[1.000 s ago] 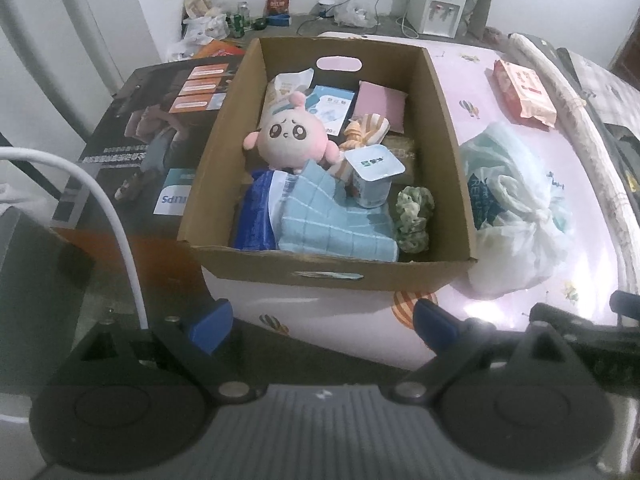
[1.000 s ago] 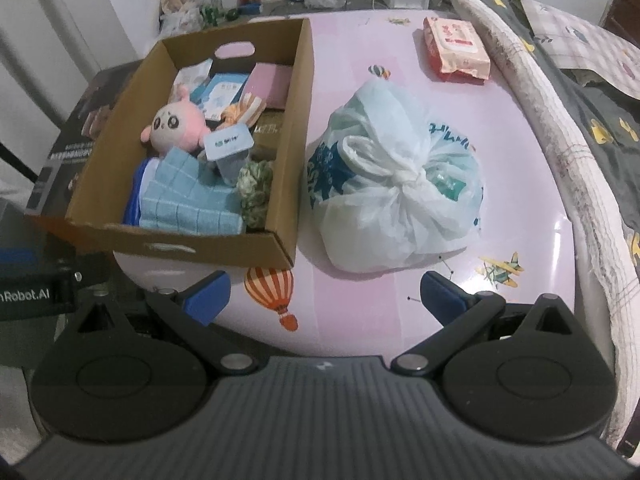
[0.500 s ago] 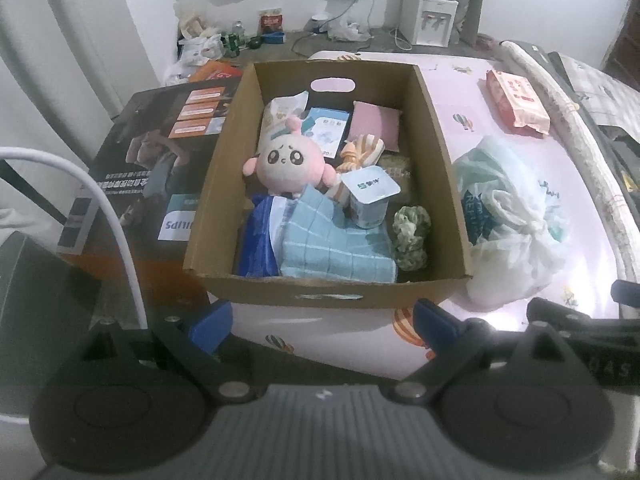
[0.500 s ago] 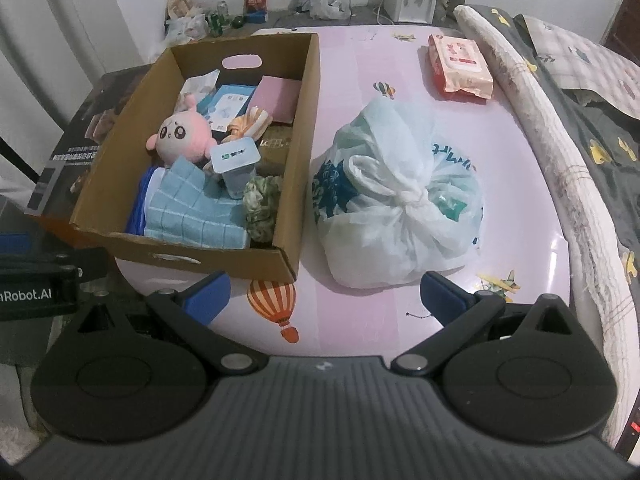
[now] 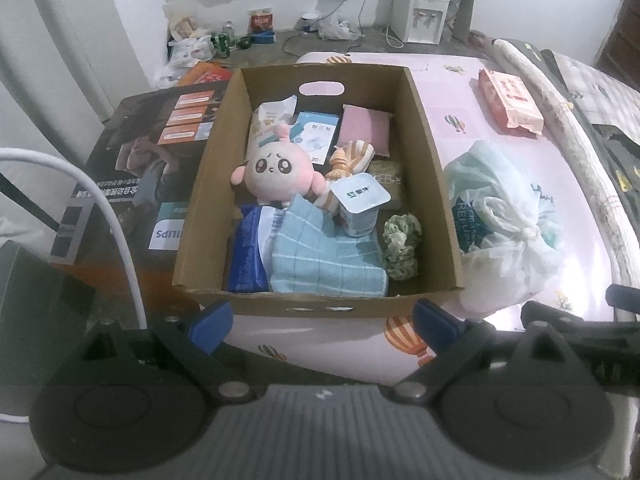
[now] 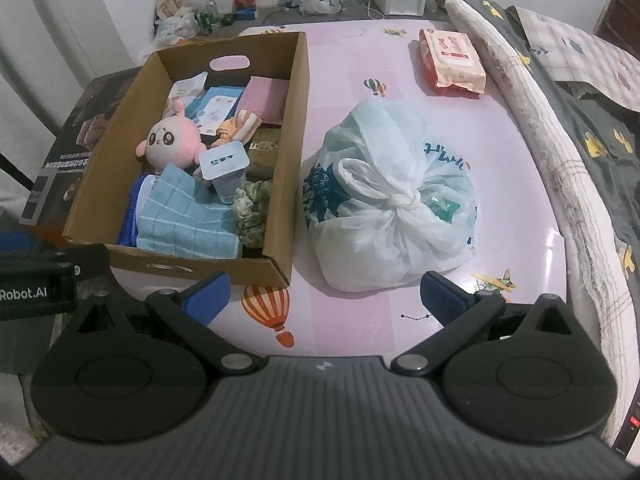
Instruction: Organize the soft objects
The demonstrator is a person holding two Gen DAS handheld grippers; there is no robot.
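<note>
A cardboard box (image 5: 432, 168) (image 6: 296, 128) stands on the pink table. It holds a pink plush toy (image 5: 276, 170) (image 6: 166, 142), a light blue checked towel (image 5: 324, 264) (image 6: 184, 220), a green scrunchie (image 5: 402, 246) (image 6: 250, 212), an orange striped cloth (image 5: 352, 158), a sealed cup (image 5: 360, 206) (image 6: 224, 170) and packets. A knotted white plastic bag (image 5: 500, 224) (image 6: 392, 200) lies right of the box. My left gripper (image 5: 322, 322) is open and empty before the box's near wall. My right gripper (image 6: 324, 294) is open and empty, near the table's front edge.
A pink wet-wipes pack (image 5: 510, 102) (image 6: 452, 60) lies at the far right of the table. A rolled mat and grey bedding (image 6: 580, 128) run along the right side. A dark Philips carton (image 5: 132, 176) lies left of the box. A white cable (image 5: 104, 208) arcs at the left.
Both grippers have pulled back and risen a little, so the box and bag look smaller and more of the room shows. Nothing on the table has moved.
</note>
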